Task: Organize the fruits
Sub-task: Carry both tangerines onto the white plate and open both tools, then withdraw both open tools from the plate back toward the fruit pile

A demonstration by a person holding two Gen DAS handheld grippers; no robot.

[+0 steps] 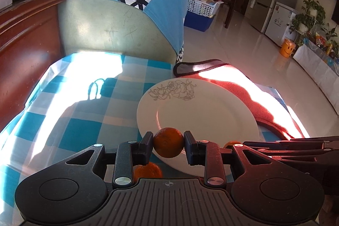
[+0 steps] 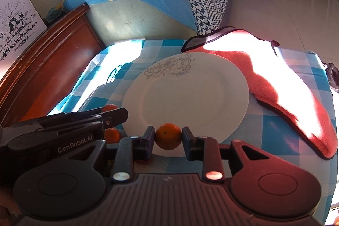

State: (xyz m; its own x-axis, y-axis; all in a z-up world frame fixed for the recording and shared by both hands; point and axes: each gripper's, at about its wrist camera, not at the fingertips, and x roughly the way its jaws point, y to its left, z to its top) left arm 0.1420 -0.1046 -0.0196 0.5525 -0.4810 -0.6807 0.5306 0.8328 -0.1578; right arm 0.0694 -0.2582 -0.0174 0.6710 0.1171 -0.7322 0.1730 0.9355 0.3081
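Both grippers have fruit in them right now. The black left gripper (image 1: 168,144) is clamped on a small round orange mandarin (image 1: 168,142), pads pressing both sides, and it hangs just over the near rim of the round white plate with a grey flower outline (image 1: 203,111). The black right gripper (image 2: 168,138) is doing the same thing — jaws narrow, pinching its own small orange mandarin with a green stem dot (image 2: 168,136) over the near rim of that plate (image 2: 190,86).

The plate sits on a blue-and-white checked tablecloth (image 1: 89,120), and its centre is bare. A fluffy red towel with dark trim (image 2: 275,82) lies just beside the plate on the right, half in bright sunlight.

There's more fruit on the cloth — one loose orange mandarin (image 1: 148,171) shows under the left gripper's fingers (partly hidden, so hard to say much). From the right wrist view the left gripper sits to the left of the plate, with another orange mandarin (image 2: 112,135) just below it.
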